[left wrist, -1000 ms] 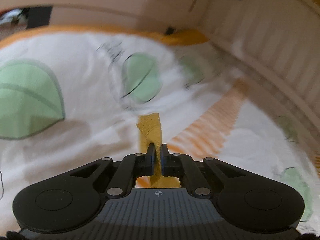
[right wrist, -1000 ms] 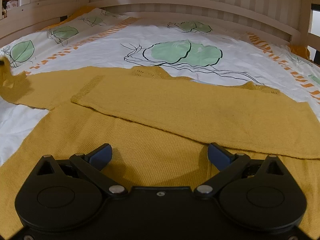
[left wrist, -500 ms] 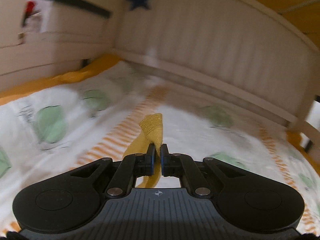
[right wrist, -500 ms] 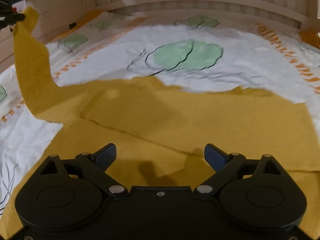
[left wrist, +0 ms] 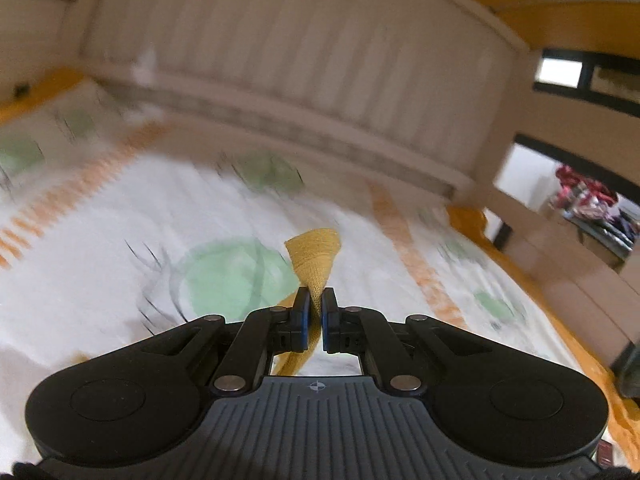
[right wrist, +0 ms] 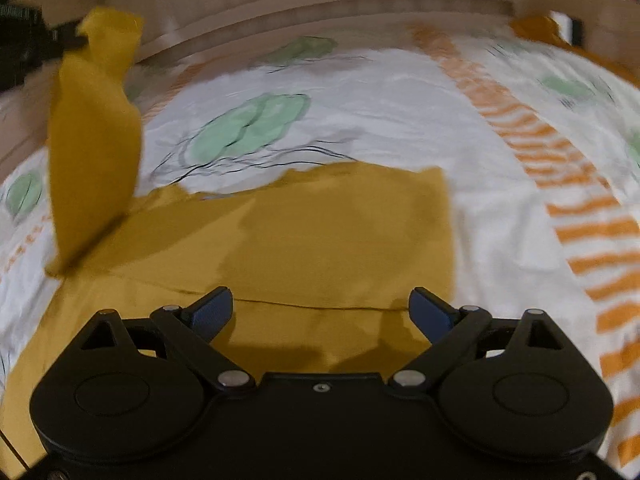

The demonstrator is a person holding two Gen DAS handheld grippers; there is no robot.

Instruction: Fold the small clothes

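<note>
While the left gripper [left wrist: 315, 312] is clenching the yellow sleeve [right wrist: 94, 140] aloft above the bedsheet's [right wrist: 400, 112] left edge for folding, the right gripper [right wrist: 320, 312] is hovering released over the sweater body [right wrist: 320, 232].

Sleeve [right wrist: 94, 136] now higher off the bedsheet [right wrist: 400, 120] than before, in left tongs [left wrist: 315, 300].

Right tongs [right wrist: 320, 312] spread, yellow sweater [right wrist: 320, 240] beneath
</note>
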